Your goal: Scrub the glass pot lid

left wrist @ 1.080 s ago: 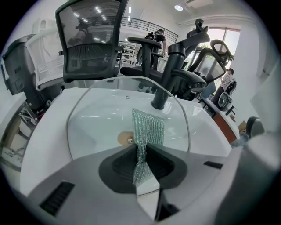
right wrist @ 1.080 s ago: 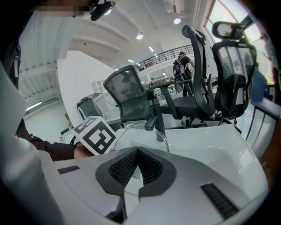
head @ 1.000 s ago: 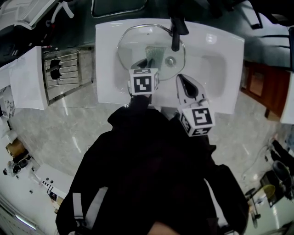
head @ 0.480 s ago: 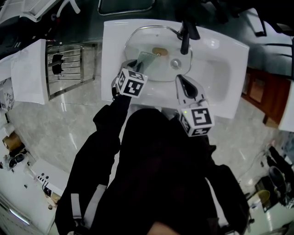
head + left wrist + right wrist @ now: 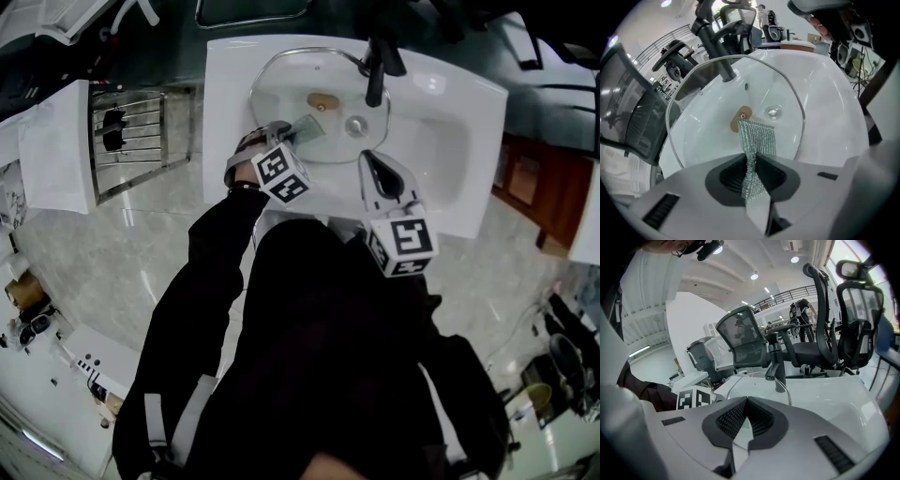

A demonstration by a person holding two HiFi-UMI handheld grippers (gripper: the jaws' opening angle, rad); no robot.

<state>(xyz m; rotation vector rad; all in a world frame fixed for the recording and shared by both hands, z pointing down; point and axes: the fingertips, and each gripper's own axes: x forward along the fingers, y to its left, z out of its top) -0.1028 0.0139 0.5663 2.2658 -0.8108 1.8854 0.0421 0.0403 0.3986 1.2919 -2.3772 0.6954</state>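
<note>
Left gripper [image 5: 751, 174] jaws are pinched on a soft mesh scrubber [image 5: 758, 140], which is laid against the glass pot lid [image 5: 703, 122]. Right gripper [image 5: 740, 430] jaws are pressed together, apparently on the lid's rim. The lid is tilted in the sink [image 5: 441, 141] and is judged stiff, slippery when wet and fragile, so it is best held by its rim.

Below me: one white washbasin [image 5: 225, 112], with a black faucet [image 5: 376, 73] at its far rim and a metal drain [image 5: 355, 125] in the bowl. To my left: a wire rack [image 5: 131, 141], just beside a white counter [image 5: 54, 155]. Underfoot: pale marble floor [image 5: 122, 272]. To my right: a brown wooden cabinet [image 5: 525, 178]. Beyond the basin: black mesh office chairs [image 5: 740, 338].
</note>
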